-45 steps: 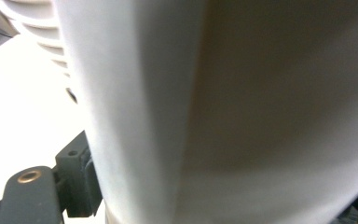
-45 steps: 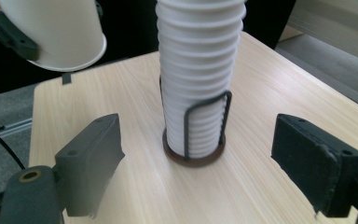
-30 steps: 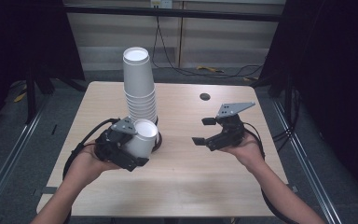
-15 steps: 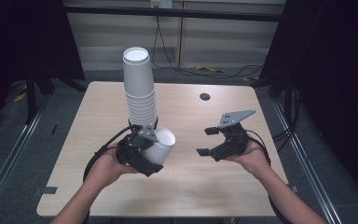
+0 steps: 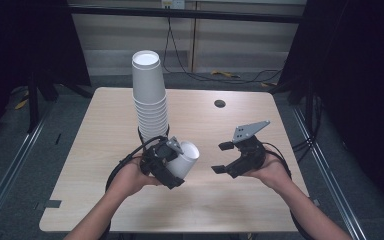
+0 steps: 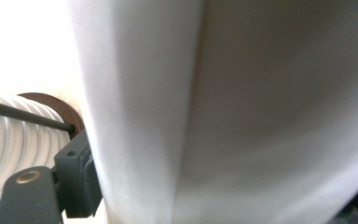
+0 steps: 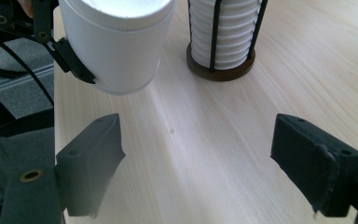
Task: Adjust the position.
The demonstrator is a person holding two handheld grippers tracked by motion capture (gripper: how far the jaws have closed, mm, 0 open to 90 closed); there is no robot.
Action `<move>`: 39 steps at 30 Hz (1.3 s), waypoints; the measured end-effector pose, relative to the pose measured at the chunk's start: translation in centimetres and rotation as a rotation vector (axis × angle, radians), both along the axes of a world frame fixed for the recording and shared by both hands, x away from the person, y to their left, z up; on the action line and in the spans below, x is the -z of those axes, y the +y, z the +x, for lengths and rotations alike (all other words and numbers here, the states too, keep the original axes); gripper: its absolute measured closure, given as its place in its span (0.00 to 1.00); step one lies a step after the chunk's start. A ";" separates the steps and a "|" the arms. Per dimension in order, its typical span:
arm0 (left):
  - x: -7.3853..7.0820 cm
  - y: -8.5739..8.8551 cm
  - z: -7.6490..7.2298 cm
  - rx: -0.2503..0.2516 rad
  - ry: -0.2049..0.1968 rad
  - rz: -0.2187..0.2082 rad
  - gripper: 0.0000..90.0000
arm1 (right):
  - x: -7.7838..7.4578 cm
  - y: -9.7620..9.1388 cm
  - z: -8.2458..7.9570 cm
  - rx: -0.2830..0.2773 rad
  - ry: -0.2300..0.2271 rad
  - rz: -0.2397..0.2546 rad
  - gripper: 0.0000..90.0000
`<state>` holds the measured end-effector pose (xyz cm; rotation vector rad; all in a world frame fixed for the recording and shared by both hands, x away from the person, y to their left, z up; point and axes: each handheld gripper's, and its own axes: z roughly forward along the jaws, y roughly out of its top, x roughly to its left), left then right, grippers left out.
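Now cup (image 5: pixel 186 159) nearer right tool (image 5: pixel 222 157), seemingly.

Two bare forearms reach up from the lower edge of the high view over a pale wooden table (image 5: pixel 105 130), each hand holding a black two-jaw gripper. The left gripper (image 5: pixel 177 167) sits near the table's middle, tipped on its side and pointing right, its jaws clamped on a white paper cup (image 5: pixel 186 159) (the cup's wall fills the left gripper view (image 6: pixel 223 112)). The right gripper (image 5: pixel 222 157) hovers just right of it, pointing left toward it, a grey three-cornered plate on top. Its jaws stand wide apart with nothing between them; its pads (image 7: pixel 91 158) are bare in the right gripper view.
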<state>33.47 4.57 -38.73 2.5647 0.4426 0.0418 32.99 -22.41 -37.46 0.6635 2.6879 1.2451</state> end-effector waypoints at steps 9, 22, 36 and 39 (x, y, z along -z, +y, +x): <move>0.0 -0.7 0.2 0.016 0.010 0.026 0.17 | -0.3 0.8 0.5 -0.070 -0.002 -0.055 0.18; 0.2 -2.1 -0.2 0.058 0.015 0.079 0.17 | -1.3 2.8 0.2 -0.211 0.002 -0.154 0.19; 0.3 -3.5 -0.3 0.114 0.012 0.086 0.17 | -2.1 4.4 0.7 -0.280 0.020 -0.203 0.19; 0.3 -3.7 -0.2 0.134 0.001 0.092 0.17 | -2.0 4.6 0.8 -0.277 0.026 -0.209 0.19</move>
